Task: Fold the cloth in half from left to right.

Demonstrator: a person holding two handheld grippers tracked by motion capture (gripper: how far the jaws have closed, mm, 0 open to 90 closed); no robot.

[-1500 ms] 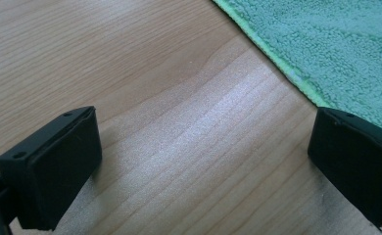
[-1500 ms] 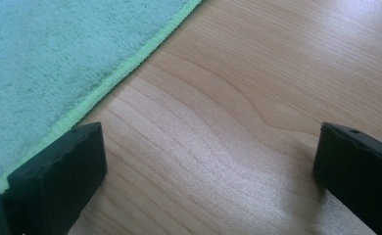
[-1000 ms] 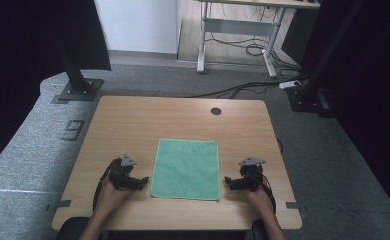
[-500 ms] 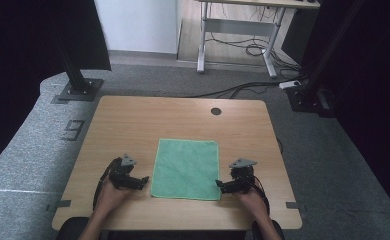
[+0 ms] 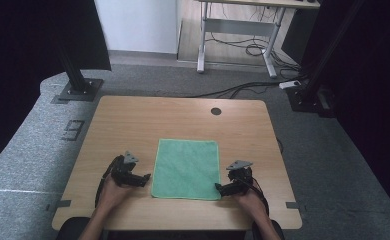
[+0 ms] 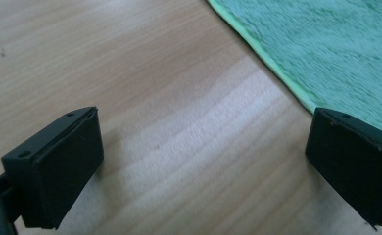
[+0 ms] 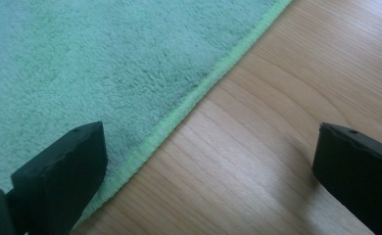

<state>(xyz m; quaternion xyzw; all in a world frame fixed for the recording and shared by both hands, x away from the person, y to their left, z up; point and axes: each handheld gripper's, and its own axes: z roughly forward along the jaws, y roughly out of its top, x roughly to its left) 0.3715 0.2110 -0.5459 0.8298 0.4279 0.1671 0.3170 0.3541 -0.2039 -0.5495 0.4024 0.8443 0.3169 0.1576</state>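
Note:
A green cloth [image 5: 187, 168] lies flat on the wooden table [image 5: 148, 120], near its front. My left gripper [image 5: 144, 179] rests low at the cloth's left front corner, open, with bare wood between its jaws and the cloth's hem [image 6: 272, 68] by one jaw. My right gripper [image 5: 219, 188] sits at the cloth's right front corner, open. One right jaw stands over the cloth [image 7: 81, 73], the other over wood, and the hem [image 7: 199, 98] runs between them. Nothing is gripped.
A round cable hole [image 5: 215, 111] marks the table's far side. Black stand bases [image 5: 77, 90] sit on the grey floor left and right behind the table. A desk frame [image 5: 235, 35] with cables stands farther back.
My right gripper has moved left and toward the front, onto the cloth's right front corner. The left gripper has stayed put.

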